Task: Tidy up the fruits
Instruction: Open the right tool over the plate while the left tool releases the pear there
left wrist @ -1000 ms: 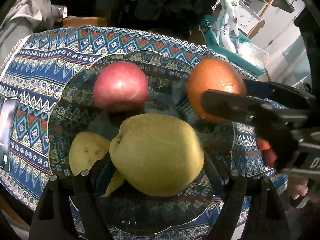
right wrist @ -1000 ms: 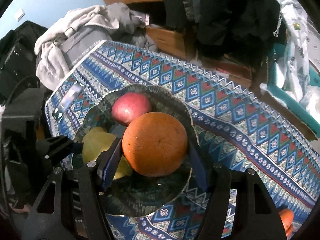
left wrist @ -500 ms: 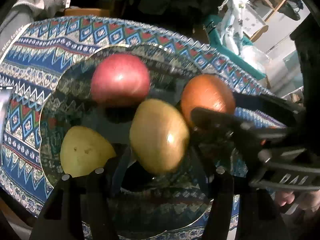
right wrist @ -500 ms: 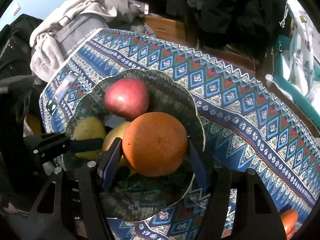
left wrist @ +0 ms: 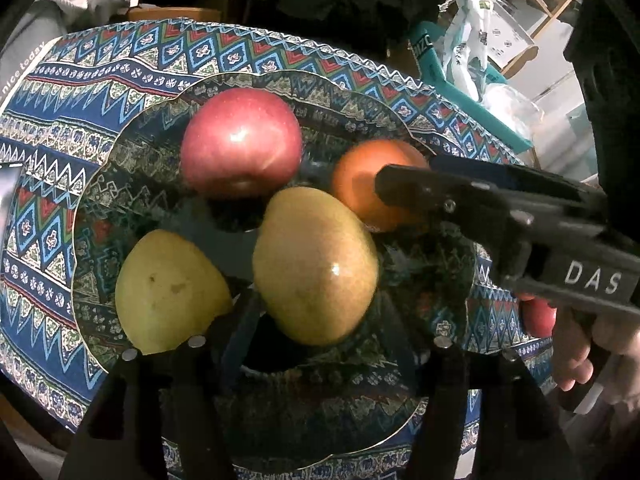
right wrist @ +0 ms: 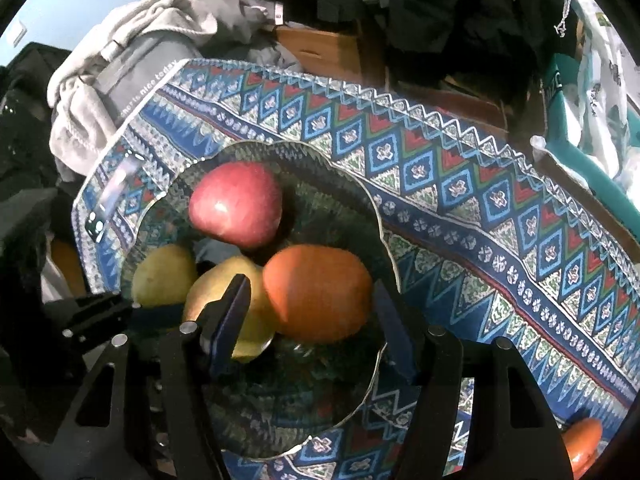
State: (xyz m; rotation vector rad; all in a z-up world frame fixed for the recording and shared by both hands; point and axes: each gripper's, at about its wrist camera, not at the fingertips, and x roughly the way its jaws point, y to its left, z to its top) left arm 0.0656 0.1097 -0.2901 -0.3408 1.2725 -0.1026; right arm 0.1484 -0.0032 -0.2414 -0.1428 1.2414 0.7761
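Left wrist view: left gripper (left wrist: 316,344) jaws opening around yellow-green pear (left wrist: 316,264), resting in patterned glass bowl (left wrist: 96,216) near red apple (left wrist: 240,142). Right wrist view: right gripper (right wrist: 312,320) part-open, clamped onto round orange (right wrist: 318,292) over bowl's right side.

Looked steeply down from the left wrist, close above the glass plate (left wrist: 100,216), along the left tool (left wrist: 316,320) at the bottom edge. Faced the far side of the table (left wrist: 120,56). Looked down from the right wrist too, a little further back, along the right tool (right wrist: 308,312). Shared in both views: the plate, the red apple (left wrist: 240,140) (right wrist: 236,208), the orange (left wrist: 360,184) (right wrist: 320,296), both yellow pears (left wrist: 316,264) (right wrist: 216,288) and the patterned cloth (left wrist: 240,48) (right wrist: 460,184). Caught the right tool (left wrist: 404,184) from the side in the left view.
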